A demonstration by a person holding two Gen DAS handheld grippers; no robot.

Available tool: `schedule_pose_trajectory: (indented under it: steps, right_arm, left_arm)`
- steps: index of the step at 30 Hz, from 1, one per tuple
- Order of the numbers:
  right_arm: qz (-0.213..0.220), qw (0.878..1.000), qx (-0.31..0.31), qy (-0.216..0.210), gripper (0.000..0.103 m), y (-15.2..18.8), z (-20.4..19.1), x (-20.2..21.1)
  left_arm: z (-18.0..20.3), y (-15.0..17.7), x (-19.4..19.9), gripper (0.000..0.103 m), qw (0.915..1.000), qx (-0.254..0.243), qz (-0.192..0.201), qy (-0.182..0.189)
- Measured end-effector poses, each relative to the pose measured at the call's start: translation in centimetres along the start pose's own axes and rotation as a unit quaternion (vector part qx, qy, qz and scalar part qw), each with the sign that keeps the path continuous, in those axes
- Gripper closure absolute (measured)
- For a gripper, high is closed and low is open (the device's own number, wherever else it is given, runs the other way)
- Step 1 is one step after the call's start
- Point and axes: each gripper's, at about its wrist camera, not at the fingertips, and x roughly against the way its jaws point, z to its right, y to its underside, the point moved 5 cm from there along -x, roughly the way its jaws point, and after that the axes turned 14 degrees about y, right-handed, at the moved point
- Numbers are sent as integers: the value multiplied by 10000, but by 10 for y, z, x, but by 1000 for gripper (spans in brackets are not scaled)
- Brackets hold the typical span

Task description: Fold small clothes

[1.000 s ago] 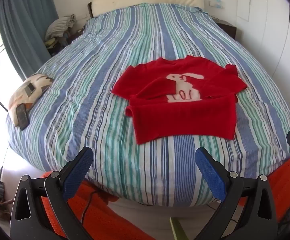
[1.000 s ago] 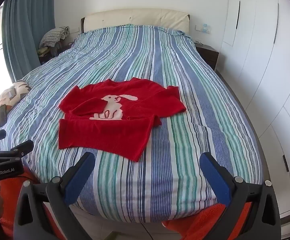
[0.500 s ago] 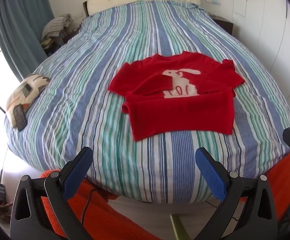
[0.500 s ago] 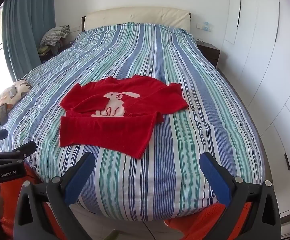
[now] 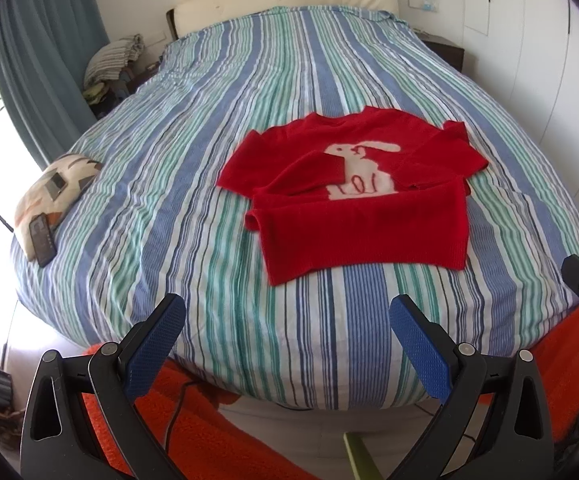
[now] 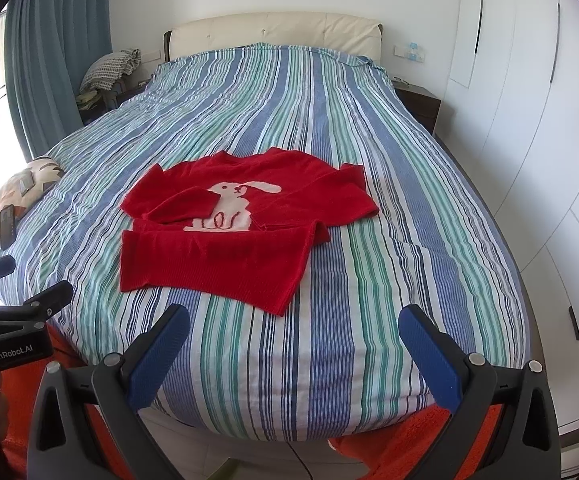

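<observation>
A: Where's the red sweater (image 5: 363, 196)?
B: On the striped bed (image 5: 193, 184), hem folded up over the rabbit, sleeves tucked in. From the left gripper (image 5: 287, 344) it lies at one o'clock, well apart.
A: And the right gripper (image 6: 293, 348)?
B: Sweater at eleven o'clock there. Both grippers spread wide, grasping nothing.
</observation>
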Motion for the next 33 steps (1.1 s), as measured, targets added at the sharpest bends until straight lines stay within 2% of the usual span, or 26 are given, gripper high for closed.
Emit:
schedule_pose_trajectory:
  steps: [13, 17, 19, 23, 24, 25, 27, 31, 33]
  right_arm:
    - [-29, 10000, -22, -4, 0, 1, 0, -2]
    - [16, 10000, 0, -31, 0, 1, 0, -3]
    - [215, 9994, -28, -252, 0, -1, 4, -6]
    - [958, 9917, -170, -841, 0, -1, 23, -23]
    - [911, 9898, -88, -1094, 0, 5, 22, -37]
    - [630, 9885, 16, -1372, 0, 12, 17, -58]
    - [-109, 9872, 30, -1588, 0, 28, 8, -103]
    - [-566, 9784, -490, -1925, 0, 36, -2, -165]
    - [-846, 9689, -797, -2183, 1, 31, -11, -189]
  left_arm:
    - [-4, 0, -8, 1, 9999, 128, -63, -10]
    - [-14, 2, -15, 1, 9999, -18, -89, -116]
    - [-33, 2, -23, 1, 9999, 43, -35, -149]
    - [-90, 9, -60, 1, 9958, 814, -224, 349]
    - [-101, 11, -73, 1, 9928, 1013, -283, 570]
    - [-110, 10, -87, 1, 9891, 1190, -336, 804]
    - [-116, 5, -114, 1, 9832, 1337, -394, 1182]
    - [-109, -9, -172, 2, 9847, 1104, -528, 1242]
    - [-97, -8, -197, 9, 9839, 1064, -679, 1265]
